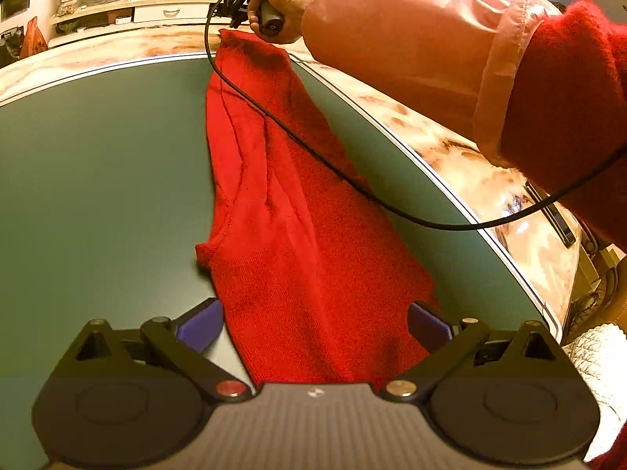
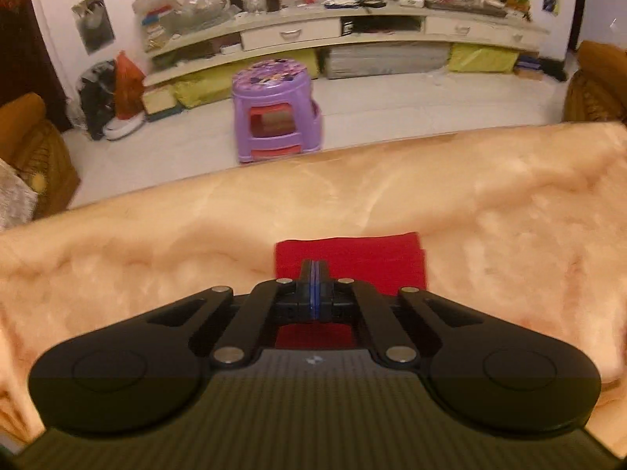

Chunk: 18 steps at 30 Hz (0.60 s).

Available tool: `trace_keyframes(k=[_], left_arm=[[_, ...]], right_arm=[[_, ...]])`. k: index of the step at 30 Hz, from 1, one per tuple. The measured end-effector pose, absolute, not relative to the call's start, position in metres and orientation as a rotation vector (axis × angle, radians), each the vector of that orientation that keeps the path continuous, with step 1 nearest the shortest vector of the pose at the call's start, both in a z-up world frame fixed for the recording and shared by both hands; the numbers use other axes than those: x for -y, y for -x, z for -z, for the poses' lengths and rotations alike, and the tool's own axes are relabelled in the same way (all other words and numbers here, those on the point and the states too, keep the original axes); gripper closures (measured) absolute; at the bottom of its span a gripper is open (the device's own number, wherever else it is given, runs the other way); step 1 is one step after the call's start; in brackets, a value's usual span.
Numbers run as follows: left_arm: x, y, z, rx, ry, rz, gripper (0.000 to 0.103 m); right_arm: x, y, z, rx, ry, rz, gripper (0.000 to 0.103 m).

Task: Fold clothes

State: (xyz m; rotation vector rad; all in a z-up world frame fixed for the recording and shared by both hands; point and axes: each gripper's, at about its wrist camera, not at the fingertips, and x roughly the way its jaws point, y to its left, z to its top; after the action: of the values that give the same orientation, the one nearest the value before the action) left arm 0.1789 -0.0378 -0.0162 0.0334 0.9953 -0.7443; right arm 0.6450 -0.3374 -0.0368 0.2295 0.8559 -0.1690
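A red knit garment (image 1: 282,203) lies stretched in a long strip across the green mat (image 1: 98,176). My left gripper (image 1: 313,323) is open, its blue pads either side of the garment's near end. In the left wrist view a hand in a pink sleeve holds my right gripper's handle (image 1: 270,19) at the garment's far end, which is lifted. In the right wrist view my right gripper (image 2: 315,270) is shut on the red garment's edge (image 2: 352,258), held over the marbled table (image 2: 490,215).
A black cable (image 1: 313,149) hangs across the garment from the right gripper. The mat's white edge (image 1: 431,172) runs along the right. Beyond the table stand a purple stool (image 2: 274,109), a low shelf unit (image 2: 333,31) and wicker chairs (image 2: 35,156).
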Motion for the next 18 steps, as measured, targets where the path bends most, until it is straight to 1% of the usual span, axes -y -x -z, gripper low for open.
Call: trace_keyframes(k=[1, 2, 3, 4, 7, 9, 10, 11, 18], left_arm=[[0.038, -0.18, 0.016, -0.995, -0.034, 0.743, 0.001], [0.038, -0.18, 0.016, -0.996, -0.035, 0.742, 0.001], [0.038, -0.18, 0.016, -0.996, -0.034, 0.742, 0.001], [0.038, -0.18, 0.016, -0.997, -0.034, 0.742, 0.001], [0.038, -0.18, 0.016, -0.996, -0.033, 0.74, 0.001], [0.039, -0.18, 0.016, -0.992, -0.032, 0.738, 0.001], [0.039, -0.18, 0.016, -0.99, -0.033, 0.736, 0.001], [0.04, -0.18, 0.016, -0.989, -0.034, 0.735, 0.001], [0.04, -0.178, 0.015, -0.991, -0.037, 0.728, 0.001]], right_arm=[[0.336, -0.645, 0.037, -0.858, -0.225, 0.16, 0.09], [0.333, -0.647, 0.038, -0.861, -0.209, 0.158, 0.077], [0.33, -0.648, 0.038, -0.863, -0.198, 0.161, 0.072], [0.327, -0.649, 0.04, -0.867, -0.187, 0.163, 0.071], [0.318, -0.656, 0.049, -0.905, -0.164, 0.149, 0.071], [0.315, -0.656, 0.052, -0.894, -0.146, 0.175, 0.075], [0.316, -0.657, 0.052, -0.895, -0.148, 0.189, 0.086], [0.317, -0.658, 0.051, -0.898, -0.151, 0.203, 0.092], [0.335, -0.655, 0.04, -0.85, -0.219, 0.23, 0.095]])
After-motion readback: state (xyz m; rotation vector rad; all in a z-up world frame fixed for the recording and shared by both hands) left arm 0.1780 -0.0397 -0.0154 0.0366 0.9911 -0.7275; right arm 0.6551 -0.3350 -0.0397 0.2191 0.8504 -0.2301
